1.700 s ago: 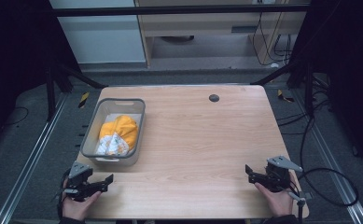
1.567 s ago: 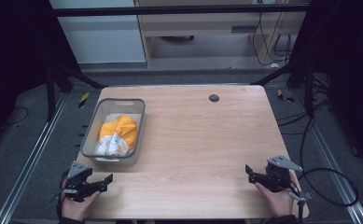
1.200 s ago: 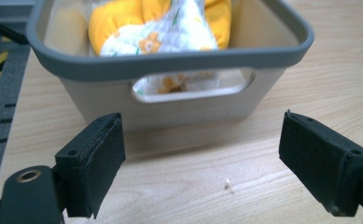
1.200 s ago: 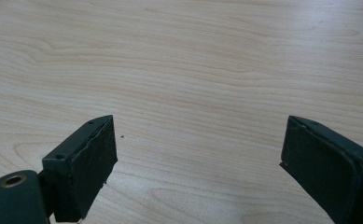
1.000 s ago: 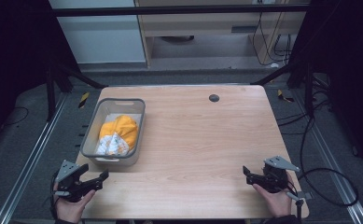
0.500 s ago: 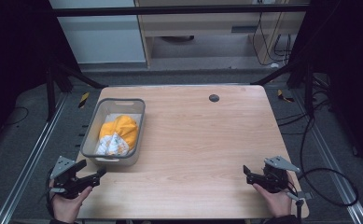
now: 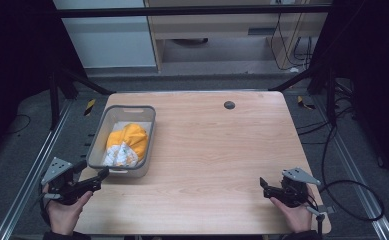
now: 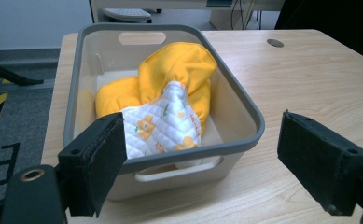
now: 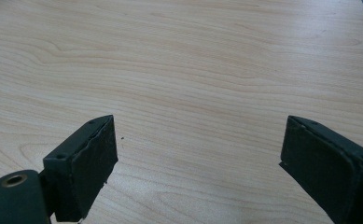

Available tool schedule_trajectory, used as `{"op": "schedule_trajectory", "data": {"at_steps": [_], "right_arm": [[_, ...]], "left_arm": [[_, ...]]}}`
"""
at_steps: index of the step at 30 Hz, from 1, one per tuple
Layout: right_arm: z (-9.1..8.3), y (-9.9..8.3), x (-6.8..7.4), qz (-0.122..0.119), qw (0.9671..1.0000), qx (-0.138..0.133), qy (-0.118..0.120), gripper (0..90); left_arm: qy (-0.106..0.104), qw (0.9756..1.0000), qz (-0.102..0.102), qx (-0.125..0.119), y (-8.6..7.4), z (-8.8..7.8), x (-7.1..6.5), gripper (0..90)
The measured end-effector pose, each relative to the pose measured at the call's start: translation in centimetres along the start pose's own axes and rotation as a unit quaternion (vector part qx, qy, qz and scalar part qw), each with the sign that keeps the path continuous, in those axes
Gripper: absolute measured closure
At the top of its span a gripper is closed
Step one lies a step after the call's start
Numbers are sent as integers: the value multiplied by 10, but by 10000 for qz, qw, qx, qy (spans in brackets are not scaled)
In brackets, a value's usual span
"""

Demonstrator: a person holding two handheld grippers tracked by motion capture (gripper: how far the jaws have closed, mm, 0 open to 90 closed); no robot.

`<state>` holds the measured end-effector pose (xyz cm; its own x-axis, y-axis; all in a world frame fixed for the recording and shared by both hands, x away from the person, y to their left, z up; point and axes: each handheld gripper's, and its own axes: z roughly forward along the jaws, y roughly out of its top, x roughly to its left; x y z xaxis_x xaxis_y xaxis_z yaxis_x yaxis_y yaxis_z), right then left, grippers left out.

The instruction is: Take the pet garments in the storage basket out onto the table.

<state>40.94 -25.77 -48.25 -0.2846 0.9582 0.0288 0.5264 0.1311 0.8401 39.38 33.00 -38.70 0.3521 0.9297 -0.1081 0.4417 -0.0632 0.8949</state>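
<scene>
A grey plastic bin (image 7: 130, 108) stands on the left side of the wooden table (image 7: 212, 150). Inside it lies a bunched yellow cloth (image 7: 129, 137) with a white quilted printed part (image 8: 163, 126). My left gripper (image 7: 92, 171) is open at the table's front left corner, just short of the bin's near end. In the left gripper view its jaws (image 8: 200, 140) frame the bin's near wall (image 8: 179, 175) and hold nothing. My right gripper (image 7: 264, 188) is open over the front right of the table, far from the bin. In its own view the right gripper (image 9: 195, 149) has bare wood between its jaws.
A small dark round hole (image 7: 229, 105) sits near the table's far edge. Metal frame rails (image 7: 37, 170) run along the floor to the left of the table, and cables (image 7: 352, 200) lie on the floor at the right. A white cabinet (image 7: 107, 35) stands behind.
My left gripper has moved left toward the table's left edge and now points at the bin's near end. The right gripper has barely shifted. The bin and cloth stay put.
</scene>
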Motion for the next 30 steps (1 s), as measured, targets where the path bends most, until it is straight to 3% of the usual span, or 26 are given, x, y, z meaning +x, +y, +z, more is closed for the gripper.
{"op": "schedule_trajectory", "data": {"at_steps": [9, 24, 30], "right_arm": [[0, 0, 0, -1, 10000, -5, -4, 109], [2, 0, 1, -25, 10000, 5, 62, 110], [2, 1, -1, -46, 10000, -36, 32, 117]], "left_arm": [[-130, 9998, 100, 108, 16, 10, -4, 146], [-219, 9997, 123, 45, 41, 28, -3, 151], [-223, 9992, 257, 221, 50, 38, -3, 152]]}}
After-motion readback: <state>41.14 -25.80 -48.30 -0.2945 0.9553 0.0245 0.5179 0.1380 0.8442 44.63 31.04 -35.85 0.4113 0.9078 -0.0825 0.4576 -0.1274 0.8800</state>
